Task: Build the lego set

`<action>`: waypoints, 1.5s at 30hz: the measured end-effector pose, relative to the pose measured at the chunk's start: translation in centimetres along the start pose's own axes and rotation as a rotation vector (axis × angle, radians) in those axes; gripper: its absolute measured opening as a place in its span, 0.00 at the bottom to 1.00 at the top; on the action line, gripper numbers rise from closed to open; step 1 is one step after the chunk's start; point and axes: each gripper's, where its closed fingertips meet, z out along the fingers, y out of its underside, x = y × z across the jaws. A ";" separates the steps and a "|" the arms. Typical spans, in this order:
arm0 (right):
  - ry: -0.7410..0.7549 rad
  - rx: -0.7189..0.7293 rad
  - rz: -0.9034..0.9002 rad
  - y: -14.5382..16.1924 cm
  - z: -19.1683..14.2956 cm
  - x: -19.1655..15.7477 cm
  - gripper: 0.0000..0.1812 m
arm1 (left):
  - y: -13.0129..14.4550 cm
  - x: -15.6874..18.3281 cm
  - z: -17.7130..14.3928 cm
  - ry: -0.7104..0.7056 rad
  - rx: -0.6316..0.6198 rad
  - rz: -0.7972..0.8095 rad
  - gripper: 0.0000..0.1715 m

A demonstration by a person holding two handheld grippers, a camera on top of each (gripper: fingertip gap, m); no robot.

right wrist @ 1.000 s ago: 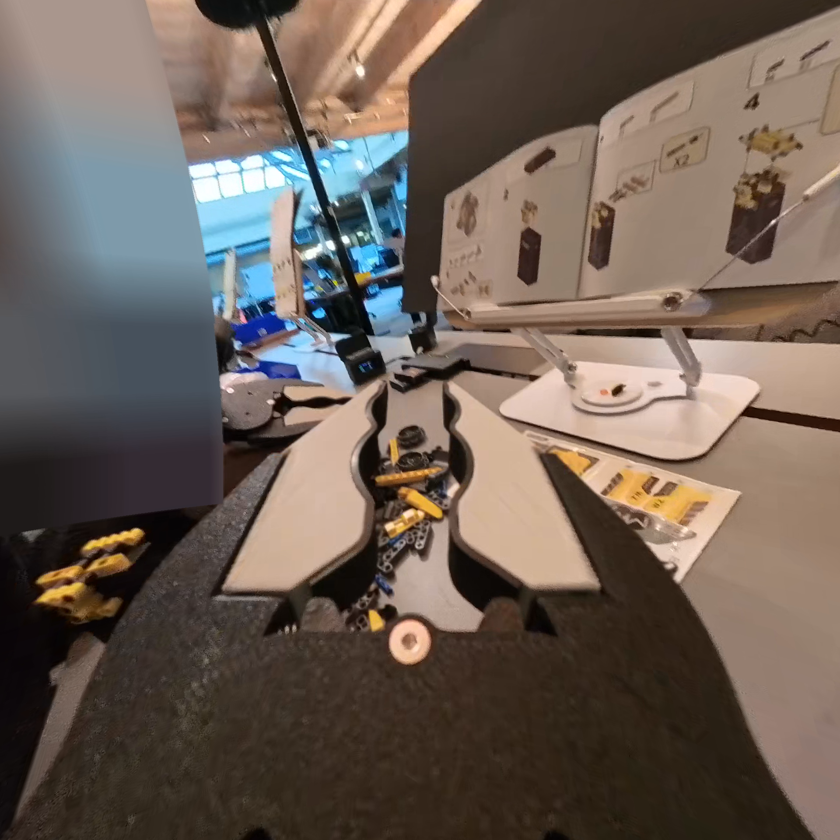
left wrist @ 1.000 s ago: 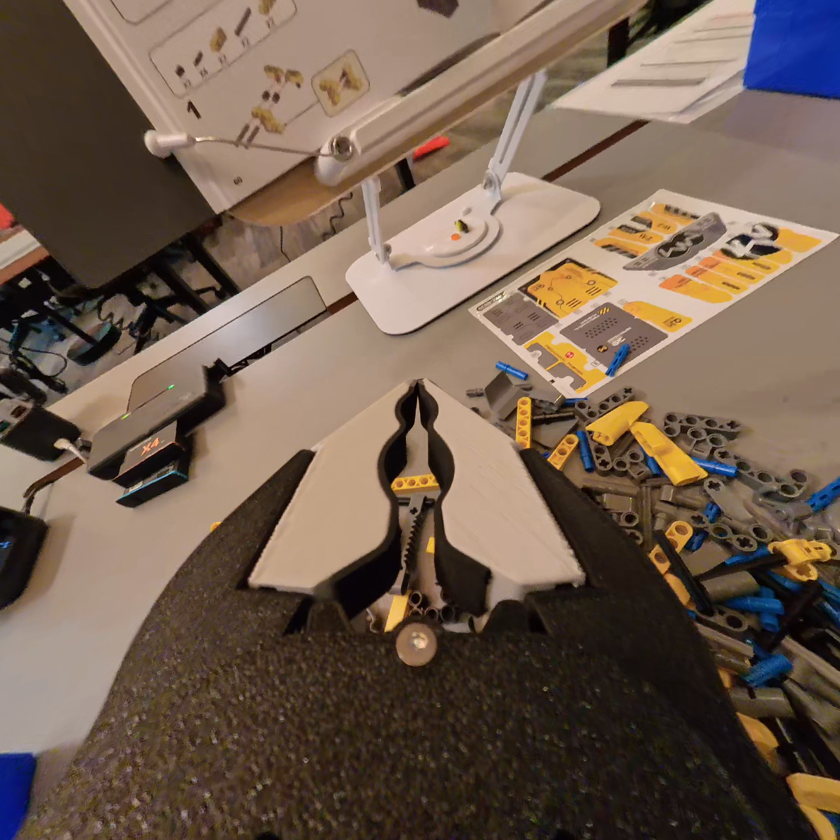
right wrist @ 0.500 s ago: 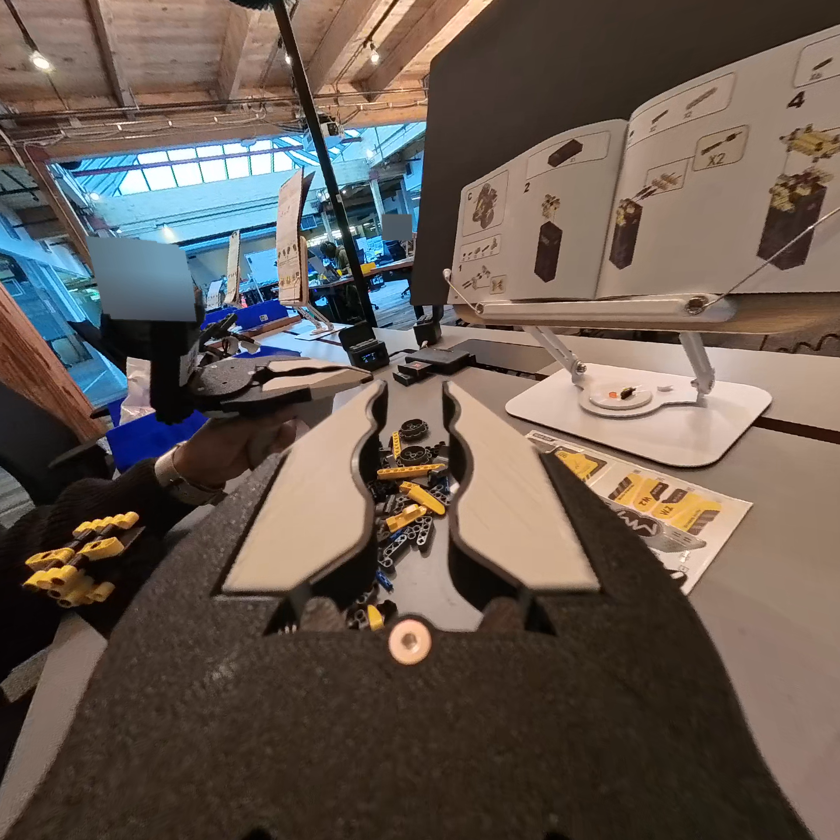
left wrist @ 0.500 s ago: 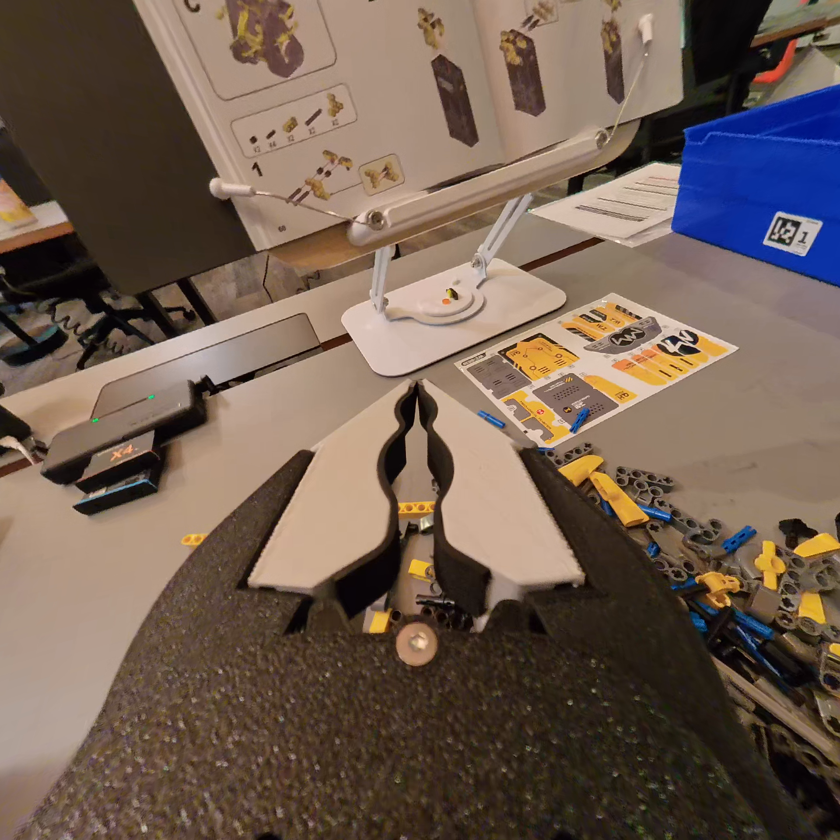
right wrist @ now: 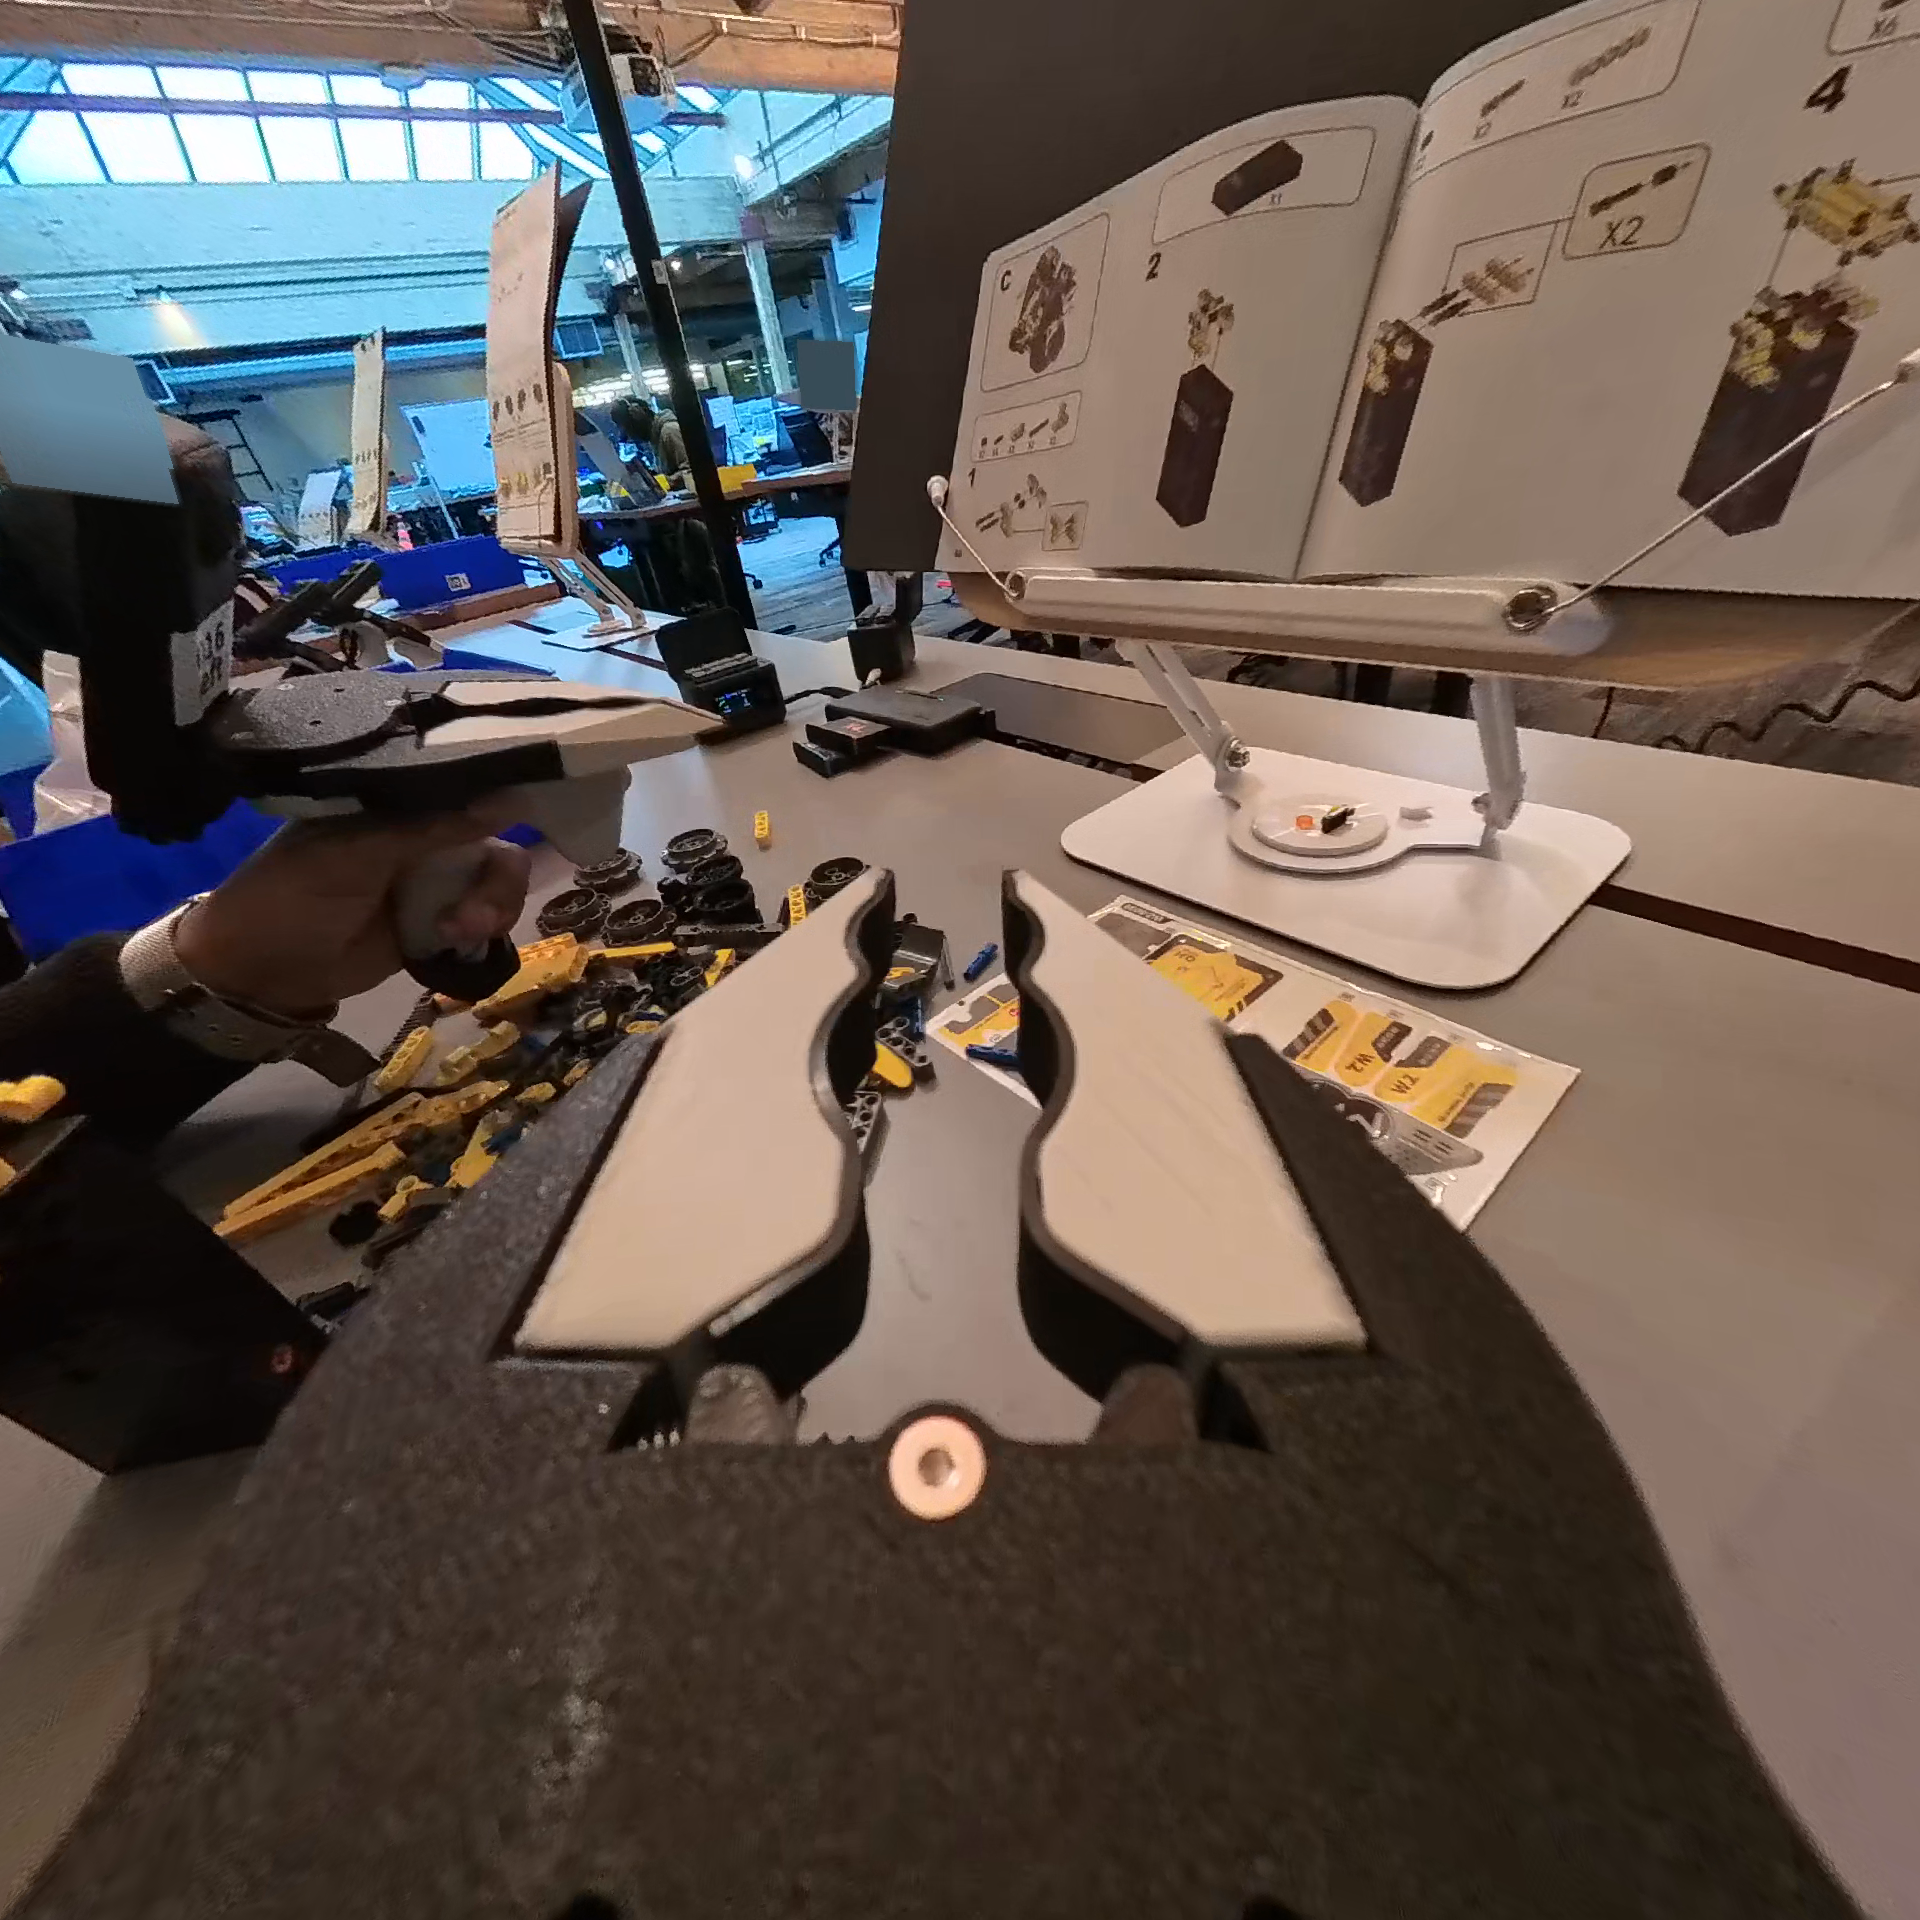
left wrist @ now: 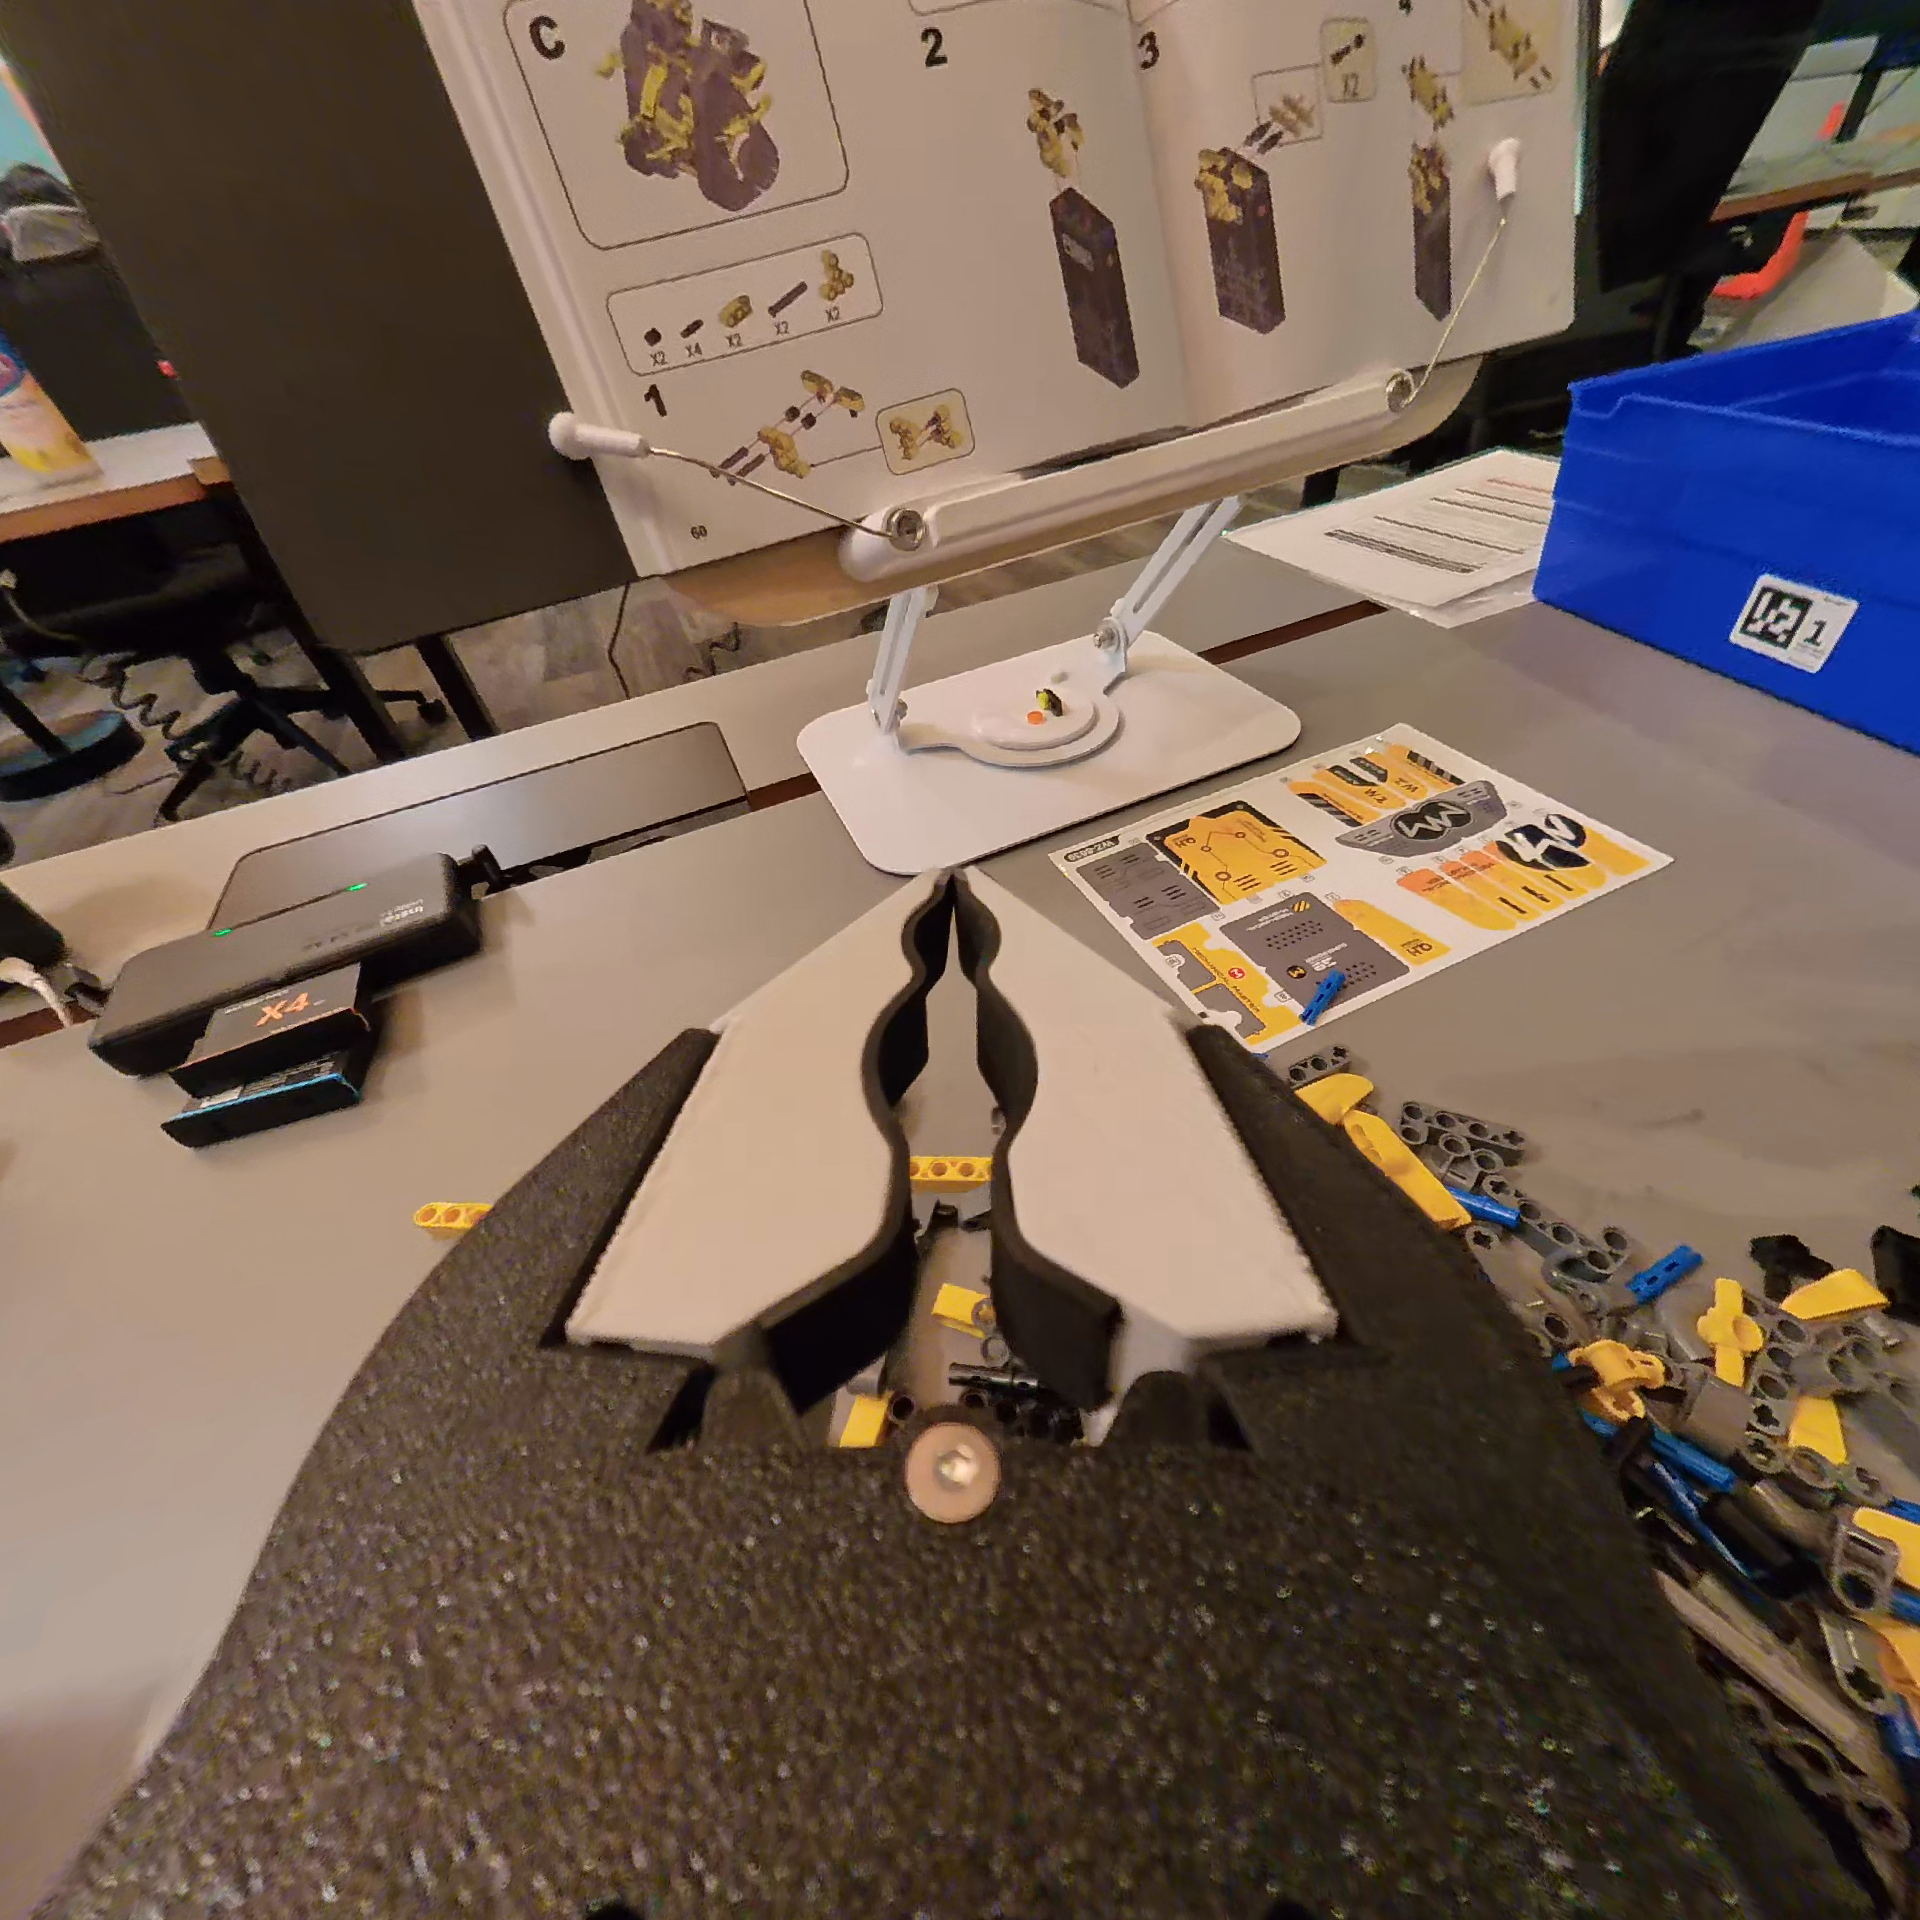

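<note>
Loose building-brick pile (left wrist: 1683,1382) on grey table (left wrist: 312,1299)

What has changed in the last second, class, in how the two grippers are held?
The left gripper has lifted away from the brick pile, bringing the instruction booklet fully into view. The right gripper has turned rightward. Unchanged: left shut and empty, right open, sticker sheet flat.
</note>
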 end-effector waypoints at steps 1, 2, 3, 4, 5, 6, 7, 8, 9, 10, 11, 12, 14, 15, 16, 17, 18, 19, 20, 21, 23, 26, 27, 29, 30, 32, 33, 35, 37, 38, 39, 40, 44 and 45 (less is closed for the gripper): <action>0.000 0.000 -0.002 -0.1 -0.1 0.0 0.11 | -0.2 0.0 -0.1 0.003 0.006 -0.004 0.00; 0.003 0.002 -0.008 -0.3 -0.1 -0.1 0.11 | -0.4 0.0 -0.2 0.004 0.013 -0.005 0.00; 0.010 0.004 -0.018 -0.5 -0.2 0.0 0.11 | -0.5 -0.1 -0.3 0.002 0.019 -0.006 0.00; 0.020 0.004 -0.031 -0.6 -0.3 0.0 0.11 | -0.6 -0.1 -0.4 0.000 0.024 -0.005 0.00; 0.036 0.001 -0.043 -0.7 -0.4 0.2 0.11 | -0.7 -0.3 -0.4 -0.006 0.028 -0.006 0.00; 0.056 -0.002 -0.050 -0.7 -0.5 0.5 0.11 | -0.6 -0.5 -0.4 -0.017 0.029 -0.010 0.00; 0.075 -0.003 -0.049 -0.6 -0.5 0.8 0.11 | -0.5 -0.7 -0.3 -0.025 0.026 -0.016 0.00; 0.083 -0.007 -0.042 -0.4 -0.4 0.8 0.11 | -0.4 -0.8 -0.2 -0.027 0.019 -0.023 0.00; 0.075 -0.017 -0.036 -0.1 -0.2 0.7 0.11 | -0.2 -0.8 -0.2 -0.026 0.012 -0.032 0.00; 0.065 -0.032 -0.034 0.2 0.0 0.5 0.11 | -0.1 -0.8 -0.1 -0.022 0.008 -0.040 0.00; 0.061 -0.046 -0.038 0.4 0.2 0.3 0.11 | -0.1 -0.7 -0.1 -0.016 0.007 -0.044 0.00; 0.060 -0.054 -0.047 0.5 0.3 0.1 0.11 | -0.1 -0.6 -0.1 -0.013 0.007 -0.045 0.00; 0.056 -0.060 -0.071 0.5 0.3 -0.3 0.11 | -0.2 -0.5 -0.1 -0.014 0.012 -0.036 0.00; 0.056 -0.060 -0.080 0.5 0.4 -0.4 0.11 | -0.2 -0.5 -0.2 -0.021 0.016 -0.033 0.00; 0.058 -0.060 -0.087 0.4 0.4 -0.5 0.11 | -0.3 -0.6 -0.2 -0.035 0.020 -0.033 0.00; 0.063 -0.061 -0.090 0.5 0.4 -0.5 0.11 | -0.3 -0.8 -0.2 -0.048 0.023 -0.033 0.00; 0.075 -0.062 -0.089 0.5 0.4 -0.3 0.11 | -0.3 -0.9 -0.2 -0.054 0.024 -0.034 0.01; 0.094 -0.061 -0.083 0.5 0.4 -0.1 0.11 | -0.3 -0.9 -0.2 -0.058 0.022 -0.037 0.01; 0.109 -0.060 -0.076 0.6 0.3 0.2 0.11 | -0.2 -1.0 -0.2 -0.059 0.018 -0.043 0.01; 0.113 -0.059 -0.070 0.6 0.3 0.2 0.11 | -0.2 -1.1 -0.2 -0.061 0.017 -0.052 0.01; 0.111 -0.062 -0.068 0.6 0.3 0.3 0.11 | -0.2 -1.2 -0.2 -0.056 0.021 -0.069 0.02; 0.130 -0.061 -0.087 0.4 0.1 0.6 0.11 | -0.2 -1.4 -0.2 -0.056 0.018 -0.082 0.02; 0.132 -0.057 -0.090 0.3 0.0 0.6 0.11 | -0.1 -1.4 -0.2 -0.056 0.017 -0.083 0.02; 0.129 -0.053 -0.086 0.2 0.0 0.6 0.11 | -0.2 -1.4 -0.2 -0.056 0.019 -0.085 0.02; 0.128 -0.052 -0.084 0.2 0.0 0.6 0.11 | -0.2 -1.4 -0.2 -0.053 0.019 -0.087 0.03; 0.127 -0.052 -0.079 0.2 -0.1 0.7 0.11 | -0.1 -1.4 -0.1 -0.051 0.016 -0.089 0.03; 0.127 -0.052 -0.078 0.2 -0.1 0.7 0.11 | -0.1 -1.3 -0.1 -0.051 0.015 -0.089 0.03; 0.129 -0.049 -0.077 0.1 -0.1 0.8 0.11 | 0.0 -1.4 -0.1 -0.051 0.013 -0.090 0.03; 0.131 -0.044 -0.077 0.0 -0.2 0.8 0.11 | 0.0 -1.3 -0.1 -0.047 0.013 -0.094 0.03; 0.132 -0.042 -0.078 -0.1 -0.3 0.8 0.11 | 0.0 -1.3 -0.1 -0.046 0.013 -0.095 0.03; 0.134 -0.039 -0.079 -0.2 -0.3 0.9 0.11 | -0.1 -1.3 -0.1 -0.045 0.014 -0.096 0.03; 0.137 -0.037 -0.083 -0.3 -0.4 0.9 0.11 | -0.1 -1.3 -0.1 -0.044 0.015 -0.096 0.03; 0.170 -0.038 -0.097 -0.3 -0.7 1.8 0.11 | -0.2 -1.1 -0.2 -0.035 0.015 -0.097 0.04; 0.172 -0.036 -0.091 -0.4 -0.8 1.9 0.11 | -0.3 -1.0 -0.2 -0.030 0.016 -0.099 0.04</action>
